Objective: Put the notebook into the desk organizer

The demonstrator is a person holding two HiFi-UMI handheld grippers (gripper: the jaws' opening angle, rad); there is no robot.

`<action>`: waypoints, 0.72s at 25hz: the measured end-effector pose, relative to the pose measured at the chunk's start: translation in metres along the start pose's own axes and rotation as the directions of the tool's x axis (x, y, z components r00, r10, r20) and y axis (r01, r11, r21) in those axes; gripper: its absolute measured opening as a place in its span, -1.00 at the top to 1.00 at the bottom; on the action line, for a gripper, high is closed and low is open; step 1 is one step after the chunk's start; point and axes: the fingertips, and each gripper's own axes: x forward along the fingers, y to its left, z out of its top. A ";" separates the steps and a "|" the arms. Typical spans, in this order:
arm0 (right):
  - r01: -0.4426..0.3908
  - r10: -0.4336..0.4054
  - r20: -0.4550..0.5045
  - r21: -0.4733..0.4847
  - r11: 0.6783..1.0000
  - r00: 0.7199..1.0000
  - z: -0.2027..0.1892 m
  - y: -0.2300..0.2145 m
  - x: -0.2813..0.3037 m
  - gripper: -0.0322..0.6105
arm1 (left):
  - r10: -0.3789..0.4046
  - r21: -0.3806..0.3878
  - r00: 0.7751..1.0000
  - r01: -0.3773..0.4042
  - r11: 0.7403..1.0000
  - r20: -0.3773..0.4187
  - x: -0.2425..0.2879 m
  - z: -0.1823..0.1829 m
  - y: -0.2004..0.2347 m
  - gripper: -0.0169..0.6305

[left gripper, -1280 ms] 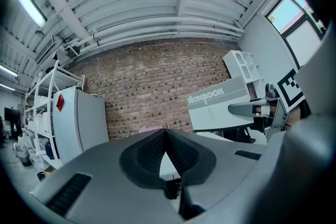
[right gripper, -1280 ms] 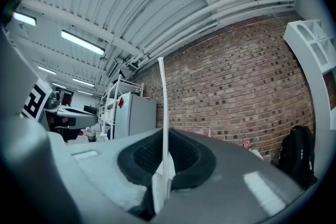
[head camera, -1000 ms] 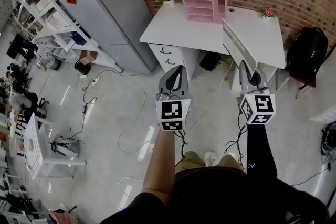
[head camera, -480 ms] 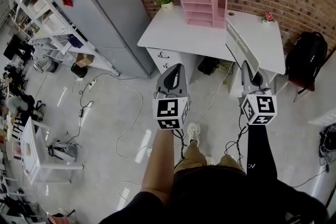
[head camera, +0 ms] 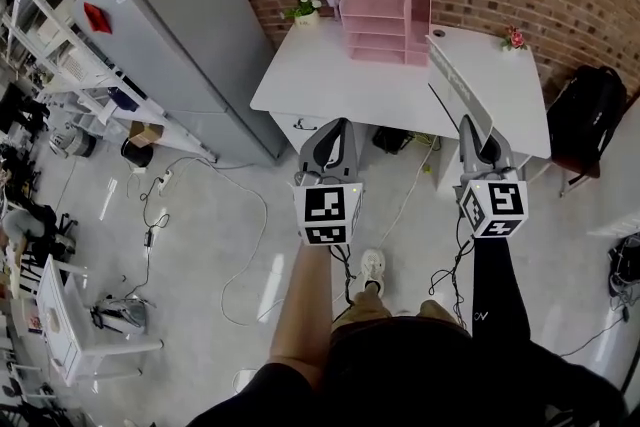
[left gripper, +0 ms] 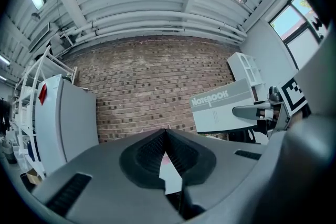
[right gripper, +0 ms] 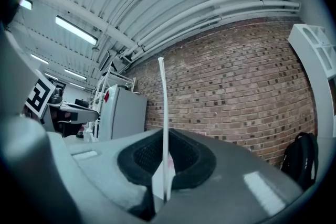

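The right tongs are clamped on the notebook, which is held upright and edge-on short of the bench. The left tongs are closed on nothing. The bench and pink desk organizer are seen nearer than a second ago, so the approach is judged under way. The notebook is seen as thin, stiff and grey-white, with a printed title.

Grey notebook upright on edge, clamped in right gripper; pink tiered desk organizer at rear of white desk, apart frm notebook.
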 end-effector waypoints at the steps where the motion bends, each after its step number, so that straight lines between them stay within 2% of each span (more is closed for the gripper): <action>1: 0.005 -0.005 -0.001 -0.003 1.000 1.000 0.000 0.000 0.011 0.87 | -0.008 -0.001 1.000 0.008 1.000 0.004 0.011 0.001 0.006 0.92; 8: 0.050 -0.050 0.002 -0.017 0.999 0.999 0.001 -0.004 0.084 0.88 | -0.058 -0.009 0.998 0.058 0.998 0.019 0.079 0.007 0.048 0.92; 18: 0.109 -0.109 0.011 -0.016 0.994 0.994 -0.012 -0.011 0.158 0.87 | -0.115 -0.008 0.993 0.115 0.993 0.031 0.155 -0.002 0.090 0.92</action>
